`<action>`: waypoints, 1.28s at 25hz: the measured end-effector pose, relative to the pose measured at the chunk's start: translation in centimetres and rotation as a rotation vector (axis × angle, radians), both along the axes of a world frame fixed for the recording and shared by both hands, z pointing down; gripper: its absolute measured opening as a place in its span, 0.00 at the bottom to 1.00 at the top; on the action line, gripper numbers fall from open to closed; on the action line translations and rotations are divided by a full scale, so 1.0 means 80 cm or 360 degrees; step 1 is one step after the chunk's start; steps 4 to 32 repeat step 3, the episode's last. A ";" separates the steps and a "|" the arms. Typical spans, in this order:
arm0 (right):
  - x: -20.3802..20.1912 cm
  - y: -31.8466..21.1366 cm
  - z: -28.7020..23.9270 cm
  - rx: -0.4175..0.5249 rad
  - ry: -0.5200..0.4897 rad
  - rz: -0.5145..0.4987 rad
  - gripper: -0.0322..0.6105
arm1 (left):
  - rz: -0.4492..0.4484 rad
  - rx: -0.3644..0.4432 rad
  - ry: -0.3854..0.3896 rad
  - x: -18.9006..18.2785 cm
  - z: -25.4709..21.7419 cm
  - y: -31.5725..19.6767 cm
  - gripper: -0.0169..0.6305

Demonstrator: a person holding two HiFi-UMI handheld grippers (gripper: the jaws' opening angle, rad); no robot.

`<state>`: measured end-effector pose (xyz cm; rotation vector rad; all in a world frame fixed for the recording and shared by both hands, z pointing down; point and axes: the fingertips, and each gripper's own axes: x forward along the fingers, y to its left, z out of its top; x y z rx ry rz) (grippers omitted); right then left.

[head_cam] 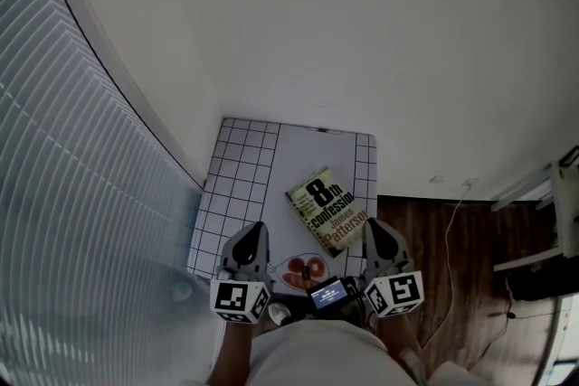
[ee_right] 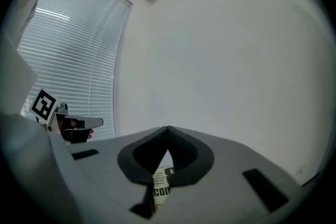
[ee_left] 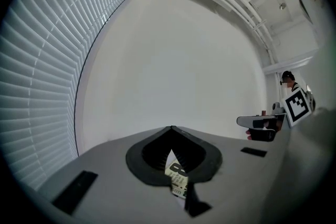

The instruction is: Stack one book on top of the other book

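A yellow-green paperback (head_cam: 327, 210) with black lettering lies askew on the white table (head_cam: 244, 167), whose rim carries a grid pattern. Nearer me, a pale cover with red shapes (head_cam: 302, 270) shows partly; it may be the other book. My left gripper (head_cam: 254, 230) hovers at the table's near edge, left of the paperback, jaws shut and empty. My right gripper (head_cam: 374, 225) hangs just right of the paperback, also shut and empty. In the left gripper view, the closed jaw tips (ee_left: 171, 128) leave a slit showing the paperback (ee_left: 177, 176). The right gripper view shows the same: tips (ee_right: 168, 128), paperback (ee_right: 162, 182).
White window blinds (head_cam: 72, 194) curve along the left. A plain white wall fills the far side. Dark wooden floor (head_cam: 434, 267) with a thin cable (head_cam: 450, 258) lies right of the table. A small lit screen (head_cam: 328, 293) sits at my chest.
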<state>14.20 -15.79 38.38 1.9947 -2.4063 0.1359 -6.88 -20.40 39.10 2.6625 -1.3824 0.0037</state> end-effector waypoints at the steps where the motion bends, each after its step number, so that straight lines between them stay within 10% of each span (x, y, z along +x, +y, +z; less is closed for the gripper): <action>1: 0.002 0.000 0.000 -0.0002 -0.0004 0.0004 0.06 | -0.0001 -0.0002 0.0001 0.000 0.000 0.000 0.04; 32: 0.006 -0.001 0.001 -0.0004 -0.0013 0.0010 0.06 | -0.0003 -0.0006 0.0005 0.001 -0.001 0.000 0.04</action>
